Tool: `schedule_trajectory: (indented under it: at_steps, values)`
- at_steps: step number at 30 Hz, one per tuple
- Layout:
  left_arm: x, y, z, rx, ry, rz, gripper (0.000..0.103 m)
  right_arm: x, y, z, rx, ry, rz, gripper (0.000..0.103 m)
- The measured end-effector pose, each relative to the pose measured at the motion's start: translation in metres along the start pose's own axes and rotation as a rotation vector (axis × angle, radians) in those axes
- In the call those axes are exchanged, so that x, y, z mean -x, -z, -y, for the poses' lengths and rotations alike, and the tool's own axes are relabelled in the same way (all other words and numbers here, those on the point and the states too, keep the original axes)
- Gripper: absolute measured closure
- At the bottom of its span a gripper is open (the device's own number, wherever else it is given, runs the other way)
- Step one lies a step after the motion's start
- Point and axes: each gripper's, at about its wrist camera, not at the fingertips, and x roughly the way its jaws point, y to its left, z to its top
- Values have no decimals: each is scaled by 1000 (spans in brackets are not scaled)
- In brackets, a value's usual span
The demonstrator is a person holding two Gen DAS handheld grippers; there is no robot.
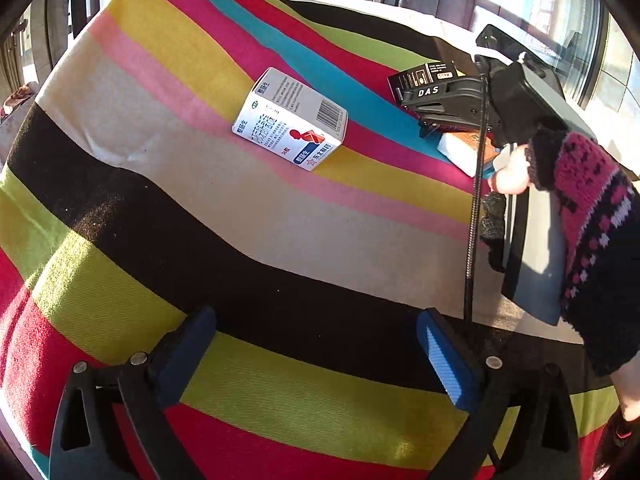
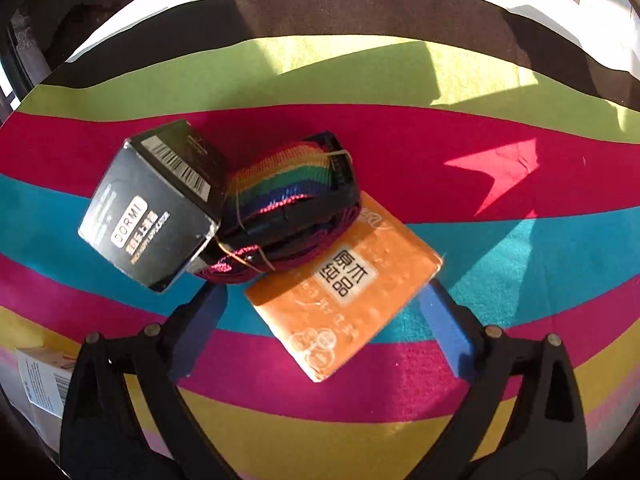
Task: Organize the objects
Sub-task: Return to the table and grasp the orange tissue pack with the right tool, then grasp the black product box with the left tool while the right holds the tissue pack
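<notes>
- Left tool (image 1: 316,356): jaws spread, nothing between them, low centre of frame above the striped table (image 1: 120,160).
- White medicine box (image 1: 290,118) lies flat mid-frame.
- Right tool (image 2: 324,332): jaws spread, flanking the orange tissue pack (image 2: 344,288).
- Black DORMI box (image 2: 152,204) touches the rolled rainbow strap (image 2: 288,196), centre-left.

Multicolour-striped cloth (image 2: 400,128), orange packet (image 2: 344,292), black box (image 2: 148,208)

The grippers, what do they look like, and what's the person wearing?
Each hand-held gripper, left and right, has black plastic arms with silver rivets and blue ribbed pads. The right body reads "DAS", with a black cable. The hand wears a pink-patterned black knit sleeve.
</notes>
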Motion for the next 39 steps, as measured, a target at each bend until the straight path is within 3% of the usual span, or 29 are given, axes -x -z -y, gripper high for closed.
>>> schedule_trajectory:
  at_steps: [1,4,6,8,10,14,17,19,21,24,25,26,27,30,33,36,39]
  values:
    - [1,0,-1,1,4,0,1,-5,-2,-4,23,49,3,3]
    - [3,1,-2,3,10,3,1,-1,1,3,77,27,37,6]
    - [4,1,-3,6,13,5,1,11,10,18,129,-28,49,33]
    - [5,1,-3,7,14,5,1,26,28,42,193,-94,59,46]
    - [6,1,-3,6,13,4,0,43,53,70,270,-186,75,47]
    - [7,2,-2,-5,2,-2,0,71,98,116,407,-249,96,46]
    - [6,3,3,-29,-27,-16,0,79,109,139,418,-234,93,44]
    - [6,4,4,-42,-42,-22,0,81,110,147,398,-232,100,34]
    - [7,4,3,-44,-46,-24,0,81,110,142,376,-233,96,26]
    - [8,6,2,-44,-49,-25,0,72,101,138,376,-199,93,22]
    - [9,8,3,-42,-53,-26,0,72,101,140,375,-194,98,23]
    - [10,9,3,-39,-56,-30,0,73,103,144,374,-191,109,31]
    - [10,8,5,-46,-51,-36,0,76,103,146,372,-185,122,48]
    - [-2,-5,23,-110,-25,-67,0,76,103,146,366,-180,120,48]
    - [-5,-31,48,-163,-30,-30,0,77,104,146,366,-180,119,48]
    - [-20,-68,67,-164,-17,-15,0,77,104,147,363,-184,118,47]
    - [-51,-100,77,-130,-65,-15,0,76,103,148,358,-190,116,47]
